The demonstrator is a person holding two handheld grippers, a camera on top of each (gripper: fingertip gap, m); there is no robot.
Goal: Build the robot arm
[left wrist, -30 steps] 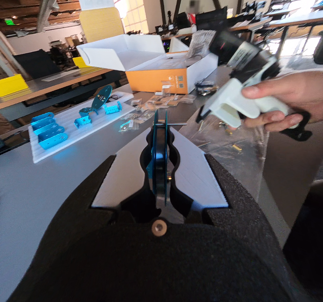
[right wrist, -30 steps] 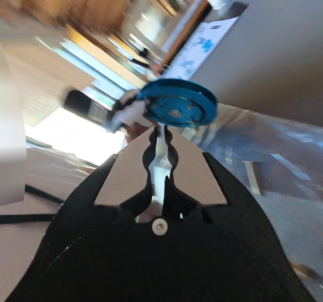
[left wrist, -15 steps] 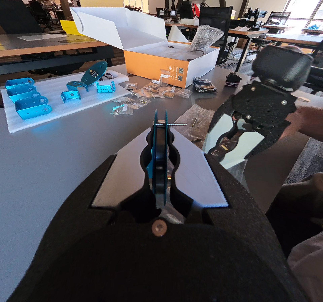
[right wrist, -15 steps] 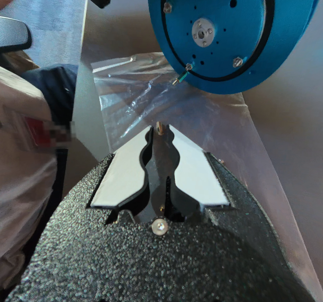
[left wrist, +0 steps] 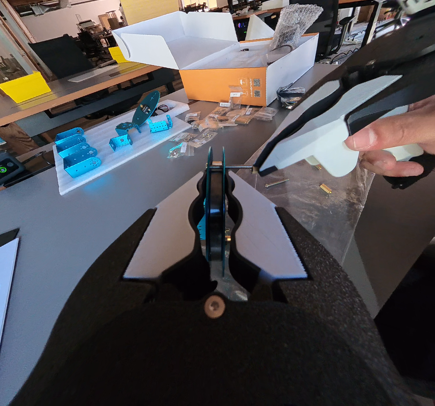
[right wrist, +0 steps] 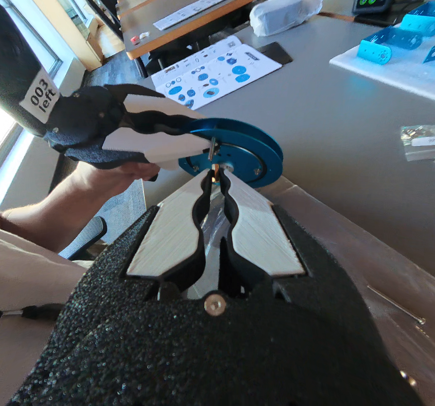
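Grey table (left wrist: pixel 70 218) (open-plan workshop), foam sheet (left wrist: pixel 131 145) on it.

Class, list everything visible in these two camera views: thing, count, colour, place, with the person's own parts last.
Disc assembly: one, blue, clamped edge-on in left gripper.
Long screw: one, silver, projecting from disc.
Brass standoff: one, gold, pinched at screw's tip.
Plastic bag: one, clear, table right.
Box: one, orange-white, open, behind.
Brackets: several, blue, on white foam.
Hardware packets: many, clear, before box.
Instruction sheet: one, white.
Left gripper: shut.
Right gripper: shut.
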